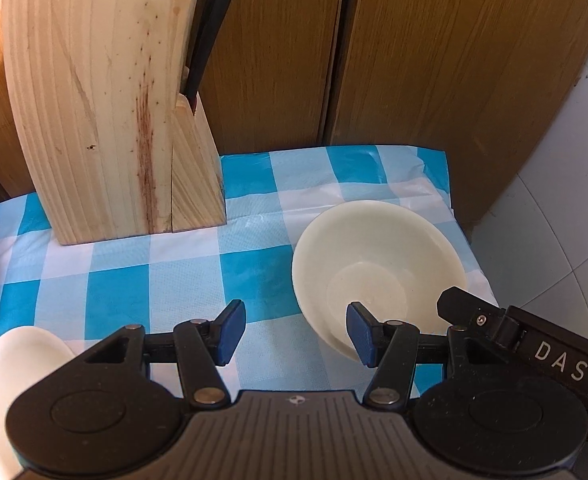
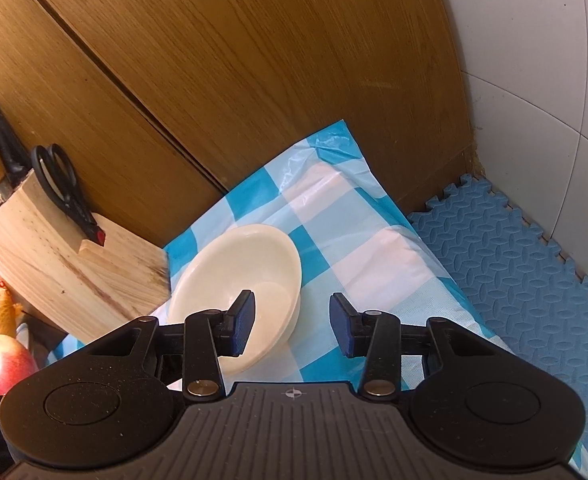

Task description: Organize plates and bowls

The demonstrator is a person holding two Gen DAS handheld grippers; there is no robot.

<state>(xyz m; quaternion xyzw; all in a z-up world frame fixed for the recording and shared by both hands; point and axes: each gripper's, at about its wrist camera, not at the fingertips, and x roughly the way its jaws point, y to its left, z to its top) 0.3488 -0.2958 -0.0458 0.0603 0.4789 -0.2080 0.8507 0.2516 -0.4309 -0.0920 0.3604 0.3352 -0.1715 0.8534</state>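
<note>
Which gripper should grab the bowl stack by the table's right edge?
Right, probably. The right gripper is open with the rim of the bowl stack already between its fingers. The left gripper is open too, but the stack sits off to its right side.

A knife block (image 1: 109,120) is blocking the worktop's (image 1: 125,280) back left, wooden panels (image 1: 414,60) are closing the back edge, and a bowl (image 1: 378,272) is occupying the right edge; the checked middle is lying open.

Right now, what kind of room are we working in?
Probably a home kitchen corner. A wooden knife block holds scissors, a cream bowl sits on a blue checked tablecloth, and there is a white tiled wall.
</note>
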